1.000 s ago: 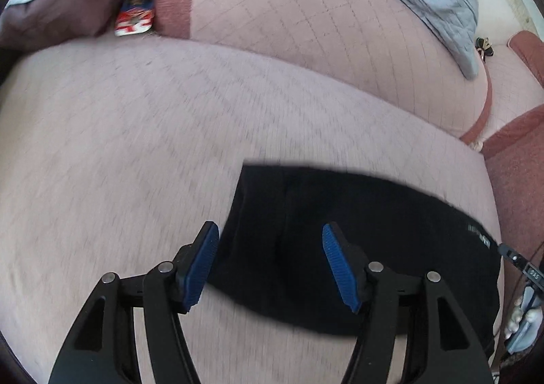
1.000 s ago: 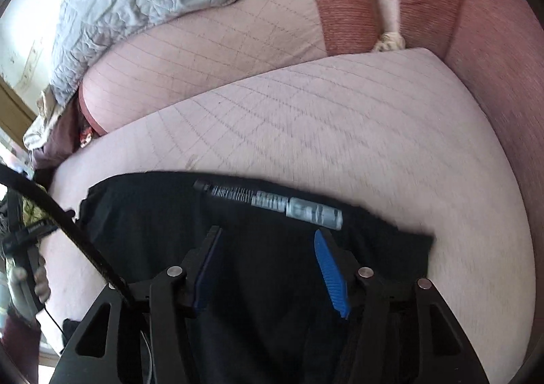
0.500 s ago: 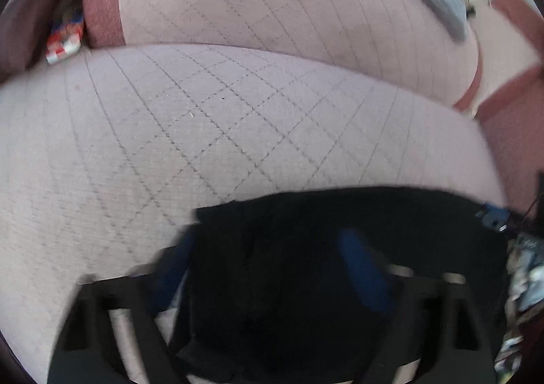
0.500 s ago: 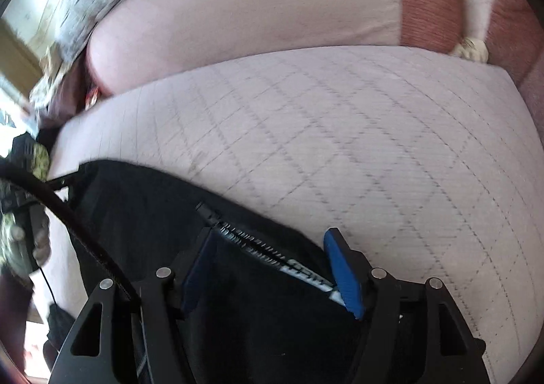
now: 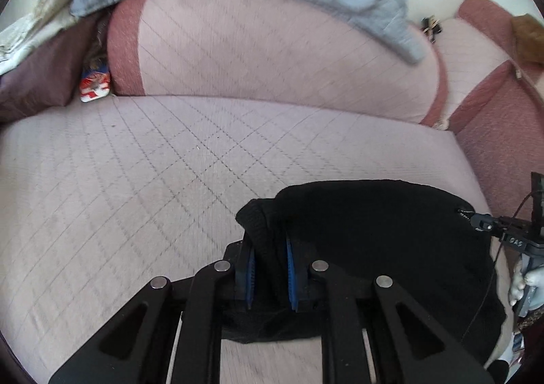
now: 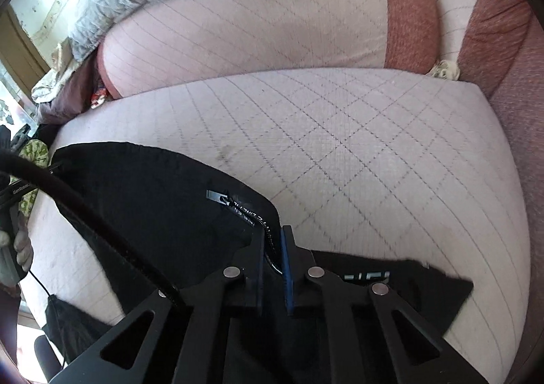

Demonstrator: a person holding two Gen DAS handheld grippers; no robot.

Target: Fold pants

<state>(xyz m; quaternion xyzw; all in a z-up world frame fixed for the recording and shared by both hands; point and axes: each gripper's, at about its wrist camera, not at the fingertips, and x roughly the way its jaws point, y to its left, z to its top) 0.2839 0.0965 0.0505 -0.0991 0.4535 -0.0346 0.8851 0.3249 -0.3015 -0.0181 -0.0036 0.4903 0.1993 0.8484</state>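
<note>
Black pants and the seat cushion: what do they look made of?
Pants: thin matte black synthetic, probably sportswear; smooth surface, printed logo strip, ribbed knit edge pinched in the left gripper. Seat cushion: pale pink woven upholstery, matte, stitched in a diamond grid.

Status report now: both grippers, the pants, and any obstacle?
Left gripper shut on black pants, bunched edge. Right gripper shut on the printed band edge. Pants on pink sofa cushion. Nothing in the way.
</note>
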